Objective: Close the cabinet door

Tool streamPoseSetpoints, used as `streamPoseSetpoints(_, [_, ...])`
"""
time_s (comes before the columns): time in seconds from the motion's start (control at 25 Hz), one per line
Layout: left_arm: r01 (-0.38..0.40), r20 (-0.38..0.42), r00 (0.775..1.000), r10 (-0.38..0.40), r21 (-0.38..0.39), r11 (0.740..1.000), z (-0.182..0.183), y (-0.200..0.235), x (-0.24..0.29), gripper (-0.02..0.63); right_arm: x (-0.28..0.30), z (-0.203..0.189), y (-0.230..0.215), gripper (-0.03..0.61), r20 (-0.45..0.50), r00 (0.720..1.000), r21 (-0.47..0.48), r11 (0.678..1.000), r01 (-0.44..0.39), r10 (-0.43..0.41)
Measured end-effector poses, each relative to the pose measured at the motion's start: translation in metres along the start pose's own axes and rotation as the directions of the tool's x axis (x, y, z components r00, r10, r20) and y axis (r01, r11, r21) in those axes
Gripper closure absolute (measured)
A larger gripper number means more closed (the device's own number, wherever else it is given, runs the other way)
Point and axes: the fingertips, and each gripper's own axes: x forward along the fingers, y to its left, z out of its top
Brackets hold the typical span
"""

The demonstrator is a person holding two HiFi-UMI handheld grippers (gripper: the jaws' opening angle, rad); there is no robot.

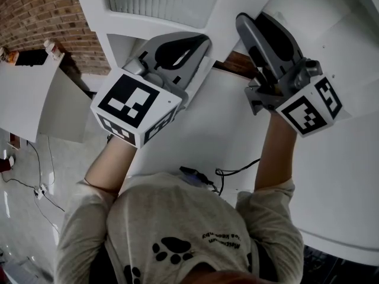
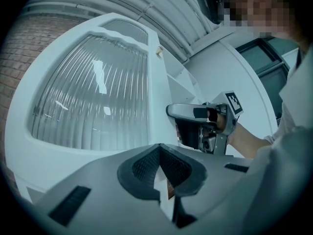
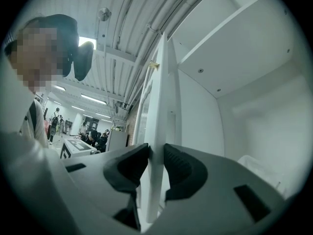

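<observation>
Cabinet door [image 2: 88, 87], white-framed with a ribbed glass panel, stands swung out from the white cabinet [image 3: 259, 126]. Its lower part is cut off behind the gripper bodies. The left gripper [image 2: 159, 148] has its fingers drawn together at the tips, just beside the door's free edge; whether they touch it is hard to make out. The right gripper [image 3: 155, 151] clasps that edge, one pad tight against each face. Further right, the cabinet's white inner shelf [image 3: 239, 43] shows.

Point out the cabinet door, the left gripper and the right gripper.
cabinet door [image 2: 93, 92], left gripper view, ribbed glass pane.
left gripper [image 2: 159, 148], left gripper view, where fingertips meet.
right gripper [image 3: 156, 148], right gripper view, between fingertips.
</observation>
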Motion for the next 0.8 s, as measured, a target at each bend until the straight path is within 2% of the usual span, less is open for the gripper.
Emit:
streamPoseSetpoints(0.32, [0.01, 0.003, 1.0, -0.01, -0.005, 1.0, -0.004, 0.002, 0.007, 0.606, -0.001, -0.003, -0.008, 0.465, 0.011, 0.999, 0.01, 0.999, 0.04, -0.04])
streamPoseSetpoints(0.8, [0.016, -0.003, 1.0, -0.016, -0.003, 1.0, -0.006, 0.005, 0.014, 0.606, -0.015, -0.006, -0.021, 0.462, 0.014, 0.987, -0.009, 0.987, 0.161, -0.161])
